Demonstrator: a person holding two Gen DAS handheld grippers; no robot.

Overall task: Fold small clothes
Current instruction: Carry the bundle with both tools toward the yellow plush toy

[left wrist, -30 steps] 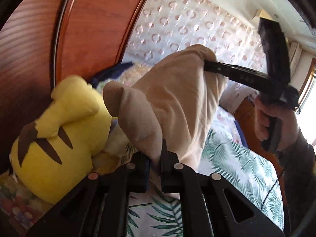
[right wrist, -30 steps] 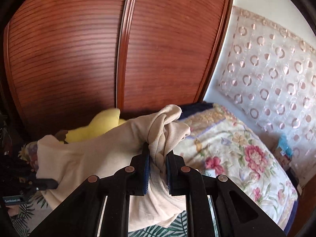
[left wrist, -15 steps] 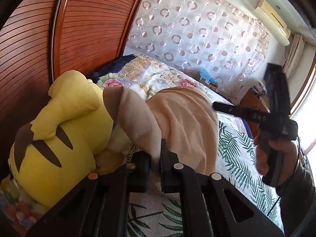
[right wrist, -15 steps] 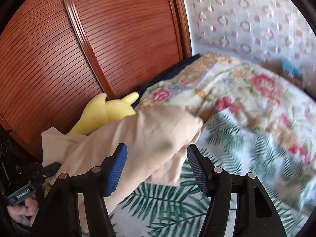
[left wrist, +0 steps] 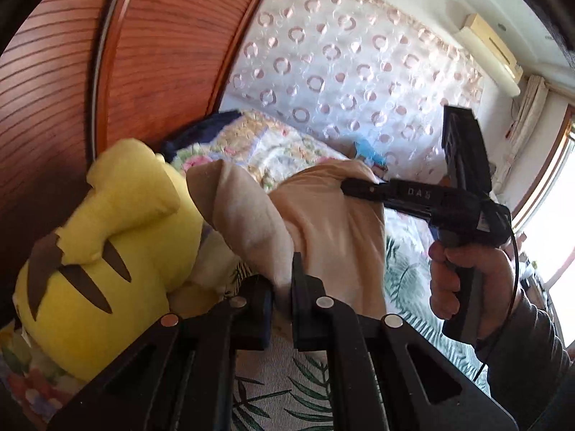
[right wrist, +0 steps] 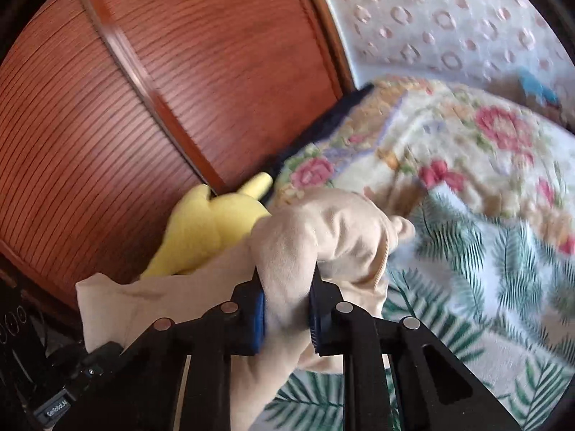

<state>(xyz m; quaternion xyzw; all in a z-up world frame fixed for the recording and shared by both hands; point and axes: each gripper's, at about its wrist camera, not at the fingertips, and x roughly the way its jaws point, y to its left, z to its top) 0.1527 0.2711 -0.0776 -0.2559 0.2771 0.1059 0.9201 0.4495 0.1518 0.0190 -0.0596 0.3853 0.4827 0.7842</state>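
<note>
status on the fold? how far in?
Early. Done: nothing folded flat yet. In hand: the beige garment is bunched in the air, left gripper shut on it, right gripper just closed on another bunch. Left: spread it on the leaf-print bedspread, fold.

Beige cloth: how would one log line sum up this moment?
task: fold | left gripper: shut on beige cloth | right gripper: just closed on it | nearby: yellow plush

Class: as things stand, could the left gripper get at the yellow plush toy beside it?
Probably not yet. The left gripper is shut on the beige garment, so its jaws are occupied, though the yellow plush toy lies close with nothing between.
</note>
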